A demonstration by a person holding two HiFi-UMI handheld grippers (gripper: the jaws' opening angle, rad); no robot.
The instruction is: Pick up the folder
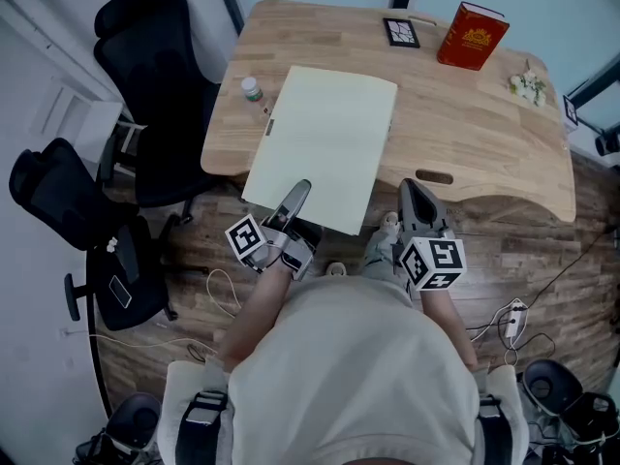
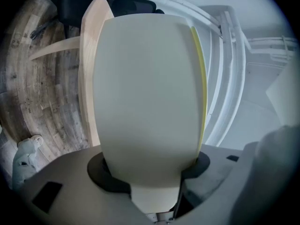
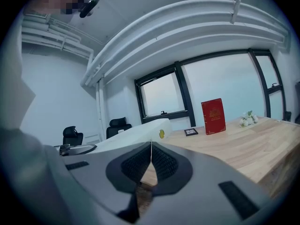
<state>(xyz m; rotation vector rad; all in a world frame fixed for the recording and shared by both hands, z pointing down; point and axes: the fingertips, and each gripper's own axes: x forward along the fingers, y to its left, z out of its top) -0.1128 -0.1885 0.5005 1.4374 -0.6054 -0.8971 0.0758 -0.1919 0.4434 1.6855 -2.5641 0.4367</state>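
The folder point(image 1: 325, 143), pale cream, lies lengthwise over the left half of the desk point(image 1: 465, 134), and its near end sticks out past the desk's near edge. The left gripper point(image 1: 298, 194) has that near end: in the left gripper view both dark pads press on the folder's faces, one on each side, so the fingers stand at a middling width, closed on the folder. A thin yellow strip runs along one long edge of the folder. Whether the folder's far end touches the desk cannot be told. The right gripper point(image 1: 415, 190) hangs just off the desk's near edge, to the right of the folder and apart from it; its fingers are pressed together with nothing between them. A small bottle point(image 1: 252, 89) stands at the desk's left edge, just beside the folder. A red book point(image 1: 472, 35) stands upright near the far right corner, with a small dark frame point(image 1: 401, 33) beside it along the far edge. A little bunch of flowers point(image 1: 528, 85) sits at the right edge. Two black chairs point(image 1: 155, 76) stand on the wooden floor, left of the desk.
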